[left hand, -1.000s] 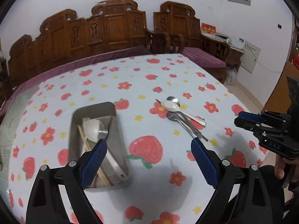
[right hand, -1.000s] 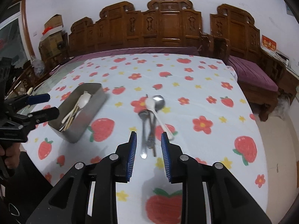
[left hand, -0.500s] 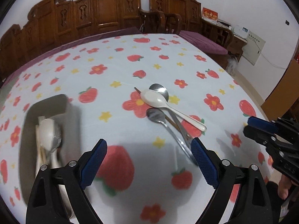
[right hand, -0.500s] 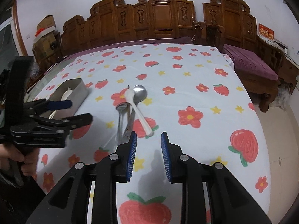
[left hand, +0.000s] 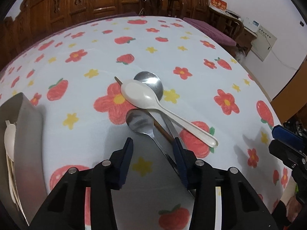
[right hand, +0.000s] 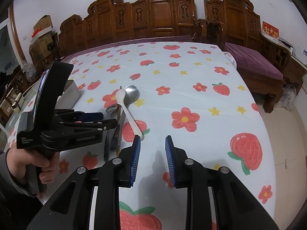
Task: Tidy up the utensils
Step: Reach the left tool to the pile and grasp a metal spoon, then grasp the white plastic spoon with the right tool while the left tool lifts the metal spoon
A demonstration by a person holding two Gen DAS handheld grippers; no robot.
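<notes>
A pile of utensils lies mid-table: a white plastic spoon [left hand: 151,103] across a large steel spoon [left hand: 151,82], a smaller steel spoon [left hand: 141,122] and a brown chopstick [left hand: 161,130]. My left gripper [left hand: 153,149] is open, its fingers astride the smaller steel spoon's handle, low over the cloth. The pile also shows in the right wrist view, with the white spoon [right hand: 126,109] on top. My right gripper [right hand: 152,153] is open and empty, just right of the pile. A steel tray [left hand: 28,143] at the left holds a white spoon [left hand: 9,138] and chopsticks.
The table has a white cloth [right hand: 191,95] with strawberries and flowers. Carved wooden chairs [right hand: 163,15] line the far side. The table's right edge [right hand: 259,115] drops to the floor. The left gripper's body and the hand [right hand: 38,153] holding it fill the left of the right wrist view.
My left gripper has moved from over the tray right and down to the pile, and its jaws have narrowed around the steel spoon's handle. The right gripper has stayed nearly still.
</notes>
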